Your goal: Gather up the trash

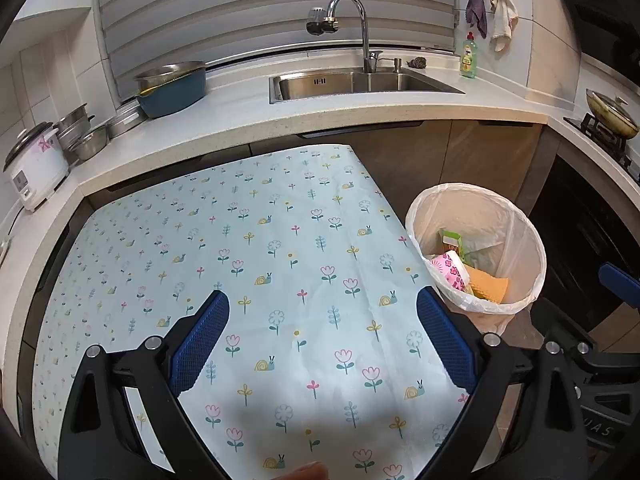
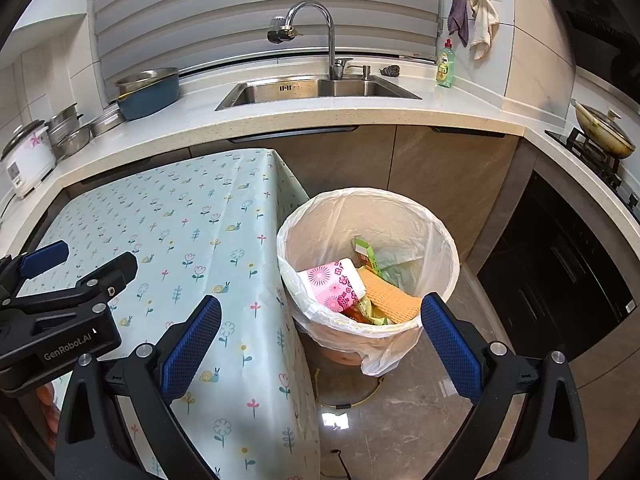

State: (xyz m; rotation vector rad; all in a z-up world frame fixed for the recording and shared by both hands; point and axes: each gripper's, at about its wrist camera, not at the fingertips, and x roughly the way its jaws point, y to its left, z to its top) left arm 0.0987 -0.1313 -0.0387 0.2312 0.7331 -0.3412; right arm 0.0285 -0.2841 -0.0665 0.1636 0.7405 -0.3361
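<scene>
A bin (image 1: 524, 236) (image 2: 436, 224) lined with a white plastic bag stands on the floor at the table's right side. Inside lie a pink flowered carton (image 2: 332, 282) (image 1: 450, 270), an orange sponge-like piece (image 2: 390, 294) (image 1: 486, 286) and a green wrapper (image 2: 366, 252) (image 1: 452, 240). My left gripper (image 1: 322, 310) hovers open over the flowered tablecloth (image 1: 248, 248) with nothing between its blue pads. My right gripper (image 2: 320, 316) is open above the bin's near rim, holding nothing. The left gripper (image 2: 60, 280) also shows at the left of the right wrist view.
Behind the table runs a pale counter (image 1: 240, 120) with a steel sink (image 1: 360, 84), tap, blue basin (image 1: 172, 88), pots and a rice cooker (image 1: 34, 160). A stove with a wok (image 2: 604, 130) is on the right. A dark oven front (image 2: 560, 272) and marble floor (image 2: 400, 412) lie beside the bin.
</scene>
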